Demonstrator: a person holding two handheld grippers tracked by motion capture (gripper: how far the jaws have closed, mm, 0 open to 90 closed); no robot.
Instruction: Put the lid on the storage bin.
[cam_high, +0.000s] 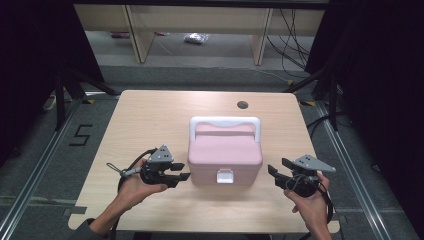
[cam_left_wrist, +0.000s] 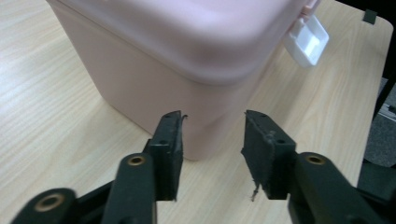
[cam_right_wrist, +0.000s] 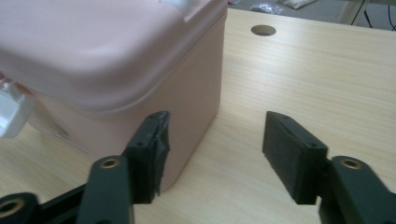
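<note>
Pink box (cam_high: 225, 155): smooth plastic, soft satin sheen, lid (cam_left_wrist: 187, 32) faintly glossy. White latch (cam_left_wrist: 306, 41) and handle (cam_high: 225, 121): glossier plastic. Table (cam_high: 150, 120): pale wood-grain laminate, matt. Left gripper (cam_left_wrist: 212, 140) and right gripper (cam_right_wrist: 215, 149): matt black plastic arms, brass-looking rivets; fingers (cam_right_wrist: 292, 154) faced with rough, frayed black foam pads.

pink box (cam_left_wrist: 187, 56) top cut off in left gripper view; white latch (cam_right_wrist: 11, 114) cropped in right gripper view

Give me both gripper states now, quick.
Left gripper: open, empty, jaws at the pink box corner.
Right gripper: open, empty, beside the box.
</note>
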